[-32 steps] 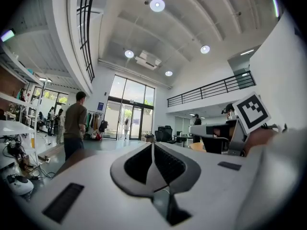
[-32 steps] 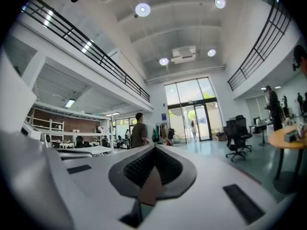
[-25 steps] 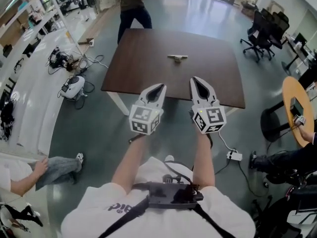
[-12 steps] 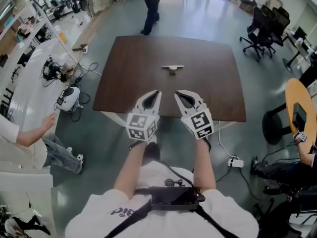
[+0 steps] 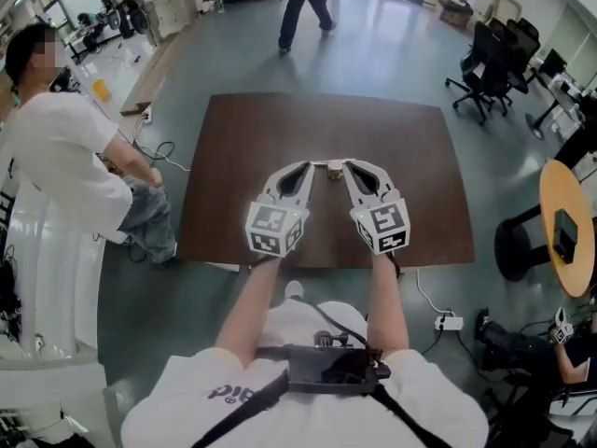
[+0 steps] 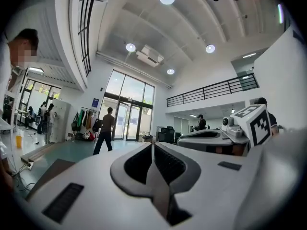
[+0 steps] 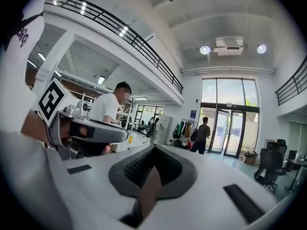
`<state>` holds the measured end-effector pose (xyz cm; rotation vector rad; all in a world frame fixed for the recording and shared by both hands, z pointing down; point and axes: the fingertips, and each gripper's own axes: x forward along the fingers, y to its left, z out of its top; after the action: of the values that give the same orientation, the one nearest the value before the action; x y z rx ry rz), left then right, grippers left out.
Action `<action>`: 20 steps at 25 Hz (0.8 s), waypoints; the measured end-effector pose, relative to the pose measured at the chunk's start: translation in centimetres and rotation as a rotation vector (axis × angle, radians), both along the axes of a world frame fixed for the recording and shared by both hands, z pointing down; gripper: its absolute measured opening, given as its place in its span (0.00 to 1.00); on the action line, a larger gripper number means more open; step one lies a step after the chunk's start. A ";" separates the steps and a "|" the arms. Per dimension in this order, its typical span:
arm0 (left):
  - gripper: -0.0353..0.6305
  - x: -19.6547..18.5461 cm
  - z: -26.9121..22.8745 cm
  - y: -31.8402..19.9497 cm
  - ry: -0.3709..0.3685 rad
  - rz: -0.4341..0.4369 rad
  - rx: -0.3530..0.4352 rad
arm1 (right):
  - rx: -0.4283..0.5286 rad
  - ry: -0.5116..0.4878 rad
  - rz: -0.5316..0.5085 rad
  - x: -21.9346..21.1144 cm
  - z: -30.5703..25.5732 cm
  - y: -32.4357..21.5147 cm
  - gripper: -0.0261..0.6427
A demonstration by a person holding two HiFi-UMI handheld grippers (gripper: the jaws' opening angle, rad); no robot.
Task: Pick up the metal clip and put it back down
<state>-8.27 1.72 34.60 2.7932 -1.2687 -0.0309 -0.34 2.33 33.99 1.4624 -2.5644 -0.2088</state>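
Head view: dark brown counter (image 5: 410, 157) in an open office hall, bare except for the metal clip (image 5: 330, 167). The clip lies flat around the middle of the counter, small and partly covered, seen in the gap between the two claw tips; cannot tell if either tip touches it. Left claw (image 5: 307, 167) and right claw (image 5: 348, 166) are side by side over the near half of the counter, tips angled in toward each other, marker cubes toward the wearer. Left gripper view: the jaws are together, pads meeting along a thin line, nothing between them. Right gripper view: same, jaws pressed together and empty. Both gripper views look out level across the hall, not down at the counter, so the clip does not show in either. A person in a white shirt (image 5: 65, 157) stands bent over just left of the counter. Another person (image 5: 306, 3) is on the far side of the hall near the glass doors (image 7: 225, 123). Black office chairs (image 5: 494, 54) stand far right, a round wooden table (image 5: 569, 222) at the right edge, and a white power strip (image 5: 449, 323) lies on the floor near right.
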 end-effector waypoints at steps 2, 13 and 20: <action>0.09 -0.7 1.3 -2.1 0.001 0.009 -0.017 | -0.012 -0.011 0.022 -0.2 1.1 -1.9 0.05; 0.09 2.3 8.9 -10.3 -0.009 0.050 -0.196 | -0.198 -0.006 0.113 4.2 8.4 -9.3 0.05; 0.09 4.5 14.2 -13.5 -0.046 0.043 -0.304 | -0.362 -0.040 0.142 6.2 16.0 -13.0 0.05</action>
<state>-3.74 -11.75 48.75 2.5714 -1.1140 0.2112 5.85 -10.66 50.03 1.5058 -2.3536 0.2924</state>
